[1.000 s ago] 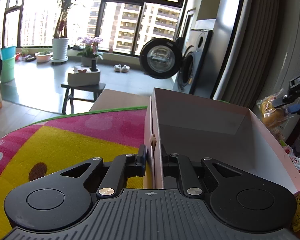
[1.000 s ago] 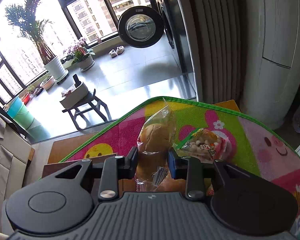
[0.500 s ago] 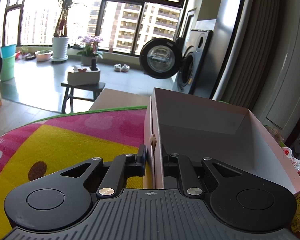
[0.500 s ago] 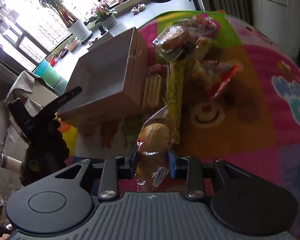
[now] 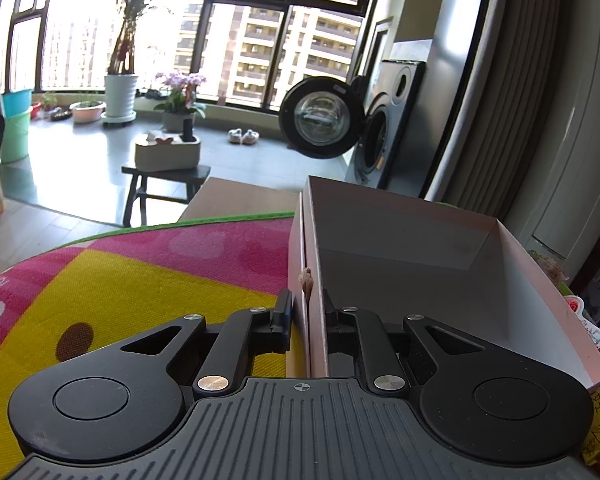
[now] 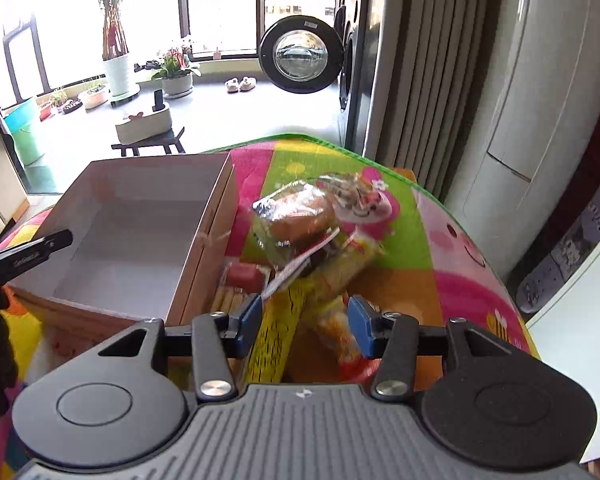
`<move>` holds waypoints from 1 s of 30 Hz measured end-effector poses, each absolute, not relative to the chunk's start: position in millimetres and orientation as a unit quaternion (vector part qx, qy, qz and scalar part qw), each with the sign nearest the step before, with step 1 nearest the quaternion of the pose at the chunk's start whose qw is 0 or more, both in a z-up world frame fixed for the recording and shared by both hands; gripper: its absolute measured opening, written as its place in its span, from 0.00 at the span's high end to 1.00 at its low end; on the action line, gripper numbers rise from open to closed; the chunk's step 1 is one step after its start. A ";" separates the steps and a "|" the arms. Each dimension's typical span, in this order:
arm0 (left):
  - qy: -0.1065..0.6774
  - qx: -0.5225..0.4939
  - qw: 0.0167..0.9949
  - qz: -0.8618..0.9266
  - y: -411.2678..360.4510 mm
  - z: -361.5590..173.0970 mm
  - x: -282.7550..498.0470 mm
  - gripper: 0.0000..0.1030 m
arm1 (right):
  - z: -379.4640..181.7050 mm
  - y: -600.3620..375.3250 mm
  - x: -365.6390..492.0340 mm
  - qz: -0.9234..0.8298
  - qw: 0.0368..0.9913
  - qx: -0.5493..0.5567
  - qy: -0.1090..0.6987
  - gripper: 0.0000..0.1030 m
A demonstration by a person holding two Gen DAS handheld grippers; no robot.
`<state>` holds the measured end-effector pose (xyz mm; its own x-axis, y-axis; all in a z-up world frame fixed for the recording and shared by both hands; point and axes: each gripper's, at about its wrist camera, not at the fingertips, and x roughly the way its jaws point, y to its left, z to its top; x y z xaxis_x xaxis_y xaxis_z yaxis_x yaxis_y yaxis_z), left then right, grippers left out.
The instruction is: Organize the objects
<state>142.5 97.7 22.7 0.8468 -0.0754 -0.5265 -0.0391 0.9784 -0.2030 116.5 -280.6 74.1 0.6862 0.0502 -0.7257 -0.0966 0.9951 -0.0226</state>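
The right gripper (image 6: 303, 322) has swung back to the snack pile (image 6: 312, 240), its bun gone and fingers spread with nothing between them. The box (image 6: 140, 216) on the table looks empty, its wall clamped by the left gripper (image 5: 306, 320). Next: close on a packet.

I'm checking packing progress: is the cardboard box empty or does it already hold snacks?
Empty as far as visible: the cardboard box shows only bare floor and walls, and the snacks lie outside on the mat.
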 end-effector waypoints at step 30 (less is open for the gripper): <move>0.277 -0.109 0.955 -0.013 97.6 22.2 145.5 0.86 | 145.3 -276.8 26.0 0.053 0.926 -0.026 0.374 0.88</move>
